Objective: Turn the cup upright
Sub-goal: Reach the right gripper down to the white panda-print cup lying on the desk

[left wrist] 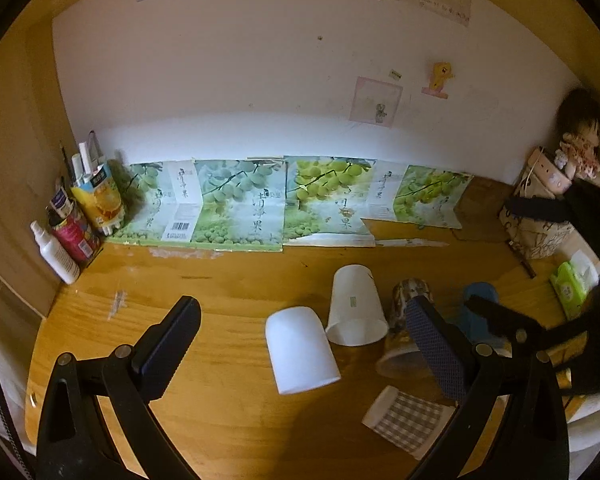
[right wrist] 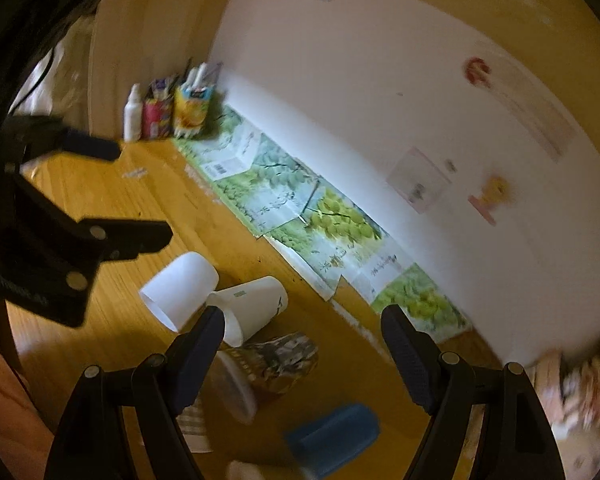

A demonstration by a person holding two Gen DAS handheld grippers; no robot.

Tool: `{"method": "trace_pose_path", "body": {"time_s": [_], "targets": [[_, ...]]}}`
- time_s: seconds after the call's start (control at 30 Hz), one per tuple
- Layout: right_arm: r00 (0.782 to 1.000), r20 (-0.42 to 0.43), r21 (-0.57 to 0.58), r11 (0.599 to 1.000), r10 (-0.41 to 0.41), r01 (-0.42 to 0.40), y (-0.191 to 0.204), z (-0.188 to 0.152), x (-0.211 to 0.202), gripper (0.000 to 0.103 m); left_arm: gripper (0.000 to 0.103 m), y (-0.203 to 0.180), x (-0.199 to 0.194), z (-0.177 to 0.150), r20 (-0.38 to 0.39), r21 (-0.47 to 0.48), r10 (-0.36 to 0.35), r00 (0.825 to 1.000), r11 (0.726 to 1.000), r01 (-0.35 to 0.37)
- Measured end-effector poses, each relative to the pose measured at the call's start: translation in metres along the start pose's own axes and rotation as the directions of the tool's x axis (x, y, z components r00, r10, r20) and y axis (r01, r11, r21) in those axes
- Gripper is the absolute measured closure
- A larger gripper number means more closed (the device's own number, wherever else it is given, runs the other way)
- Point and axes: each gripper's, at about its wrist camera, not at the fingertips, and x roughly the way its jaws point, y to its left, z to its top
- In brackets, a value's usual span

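My left wrist camera looks forward and down along my own fingers, level, facing the white wall (left wrist: 260,80) across the wooden table (left wrist: 220,420), with the fallen cups near. My right wrist camera sits just above the table, rolled sideways and blurred, facing the same wall. Both views share the cups, the grape posters (left wrist: 240,200) (right wrist: 332,212) and the corner bottles (left wrist: 56,248) (right wrist: 132,112).
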Motion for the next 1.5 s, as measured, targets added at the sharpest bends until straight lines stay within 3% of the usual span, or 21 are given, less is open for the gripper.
{"method": "trace_pose_path", "body": {"time_s": [0.37, 0.47, 0.63, 0.87, 1.1, 1.33, 1.5], "targets": [[1.000, -0.021, -0.285, 0.958, 0.000, -0.006, -0.010, 0.007, 0.050, 0.022, 0.001, 0.004, 0.024, -0.006, -0.026, 0.067, 0.008, 1.000, 0.998, -0.007], [0.999, -0.037, -0.373, 0.928, 0.009, -0.022, -0.010, 0.008, 0.065, 0.022, 0.001, 0.003, 0.028, -0.009, -0.023, 0.094, 0.014, 1.000, 0.996, -0.012], [0.998, -0.041, -0.514, 0.855, 0.053, -0.066, -0.005, 0.008, 0.086, 0.022, 0.001, 0.007, 0.034, -0.012, -0.047, 0.112, -0.046, 0.998, 0.992, 0.051], [0.996, -0.040, -0.679, 0.730, 0.074, -0.081, 0.007, 0.006, 0.109, 0.022, 0.001, 0.008, 0.041, -0.016, -0.057, 0.147, -0.092, 0.994, 0.984, 0.100], [0.994, -0.068, -0.835, 0.539, 0.089, -0.106, 0.024, 0.001, 0.127, 0.022, 0.001, 0.007, 0.044, -0.020, -0.064, 0.166, -0.109, 0.992, 0.979, 0.119], [0.984, -0.139, -0.894, 0.412, 0.111, -0.173, 0.032, -0.001, 0.142, 0.022, 0.001, 0.006, 0.046, -0.021, -0.073, 0.177, -0.129, 0.989, 0.974, 0.140], [0.972, -0.203, -0.926, 0.299, 0.117, -0.229, 0.044, -0.007, 0.152, 0.022, 0.001, 0.005, 0.045, -0.021, -0.075, 0.175, -0.137, 0.988, 0.973, 0.148]]}}
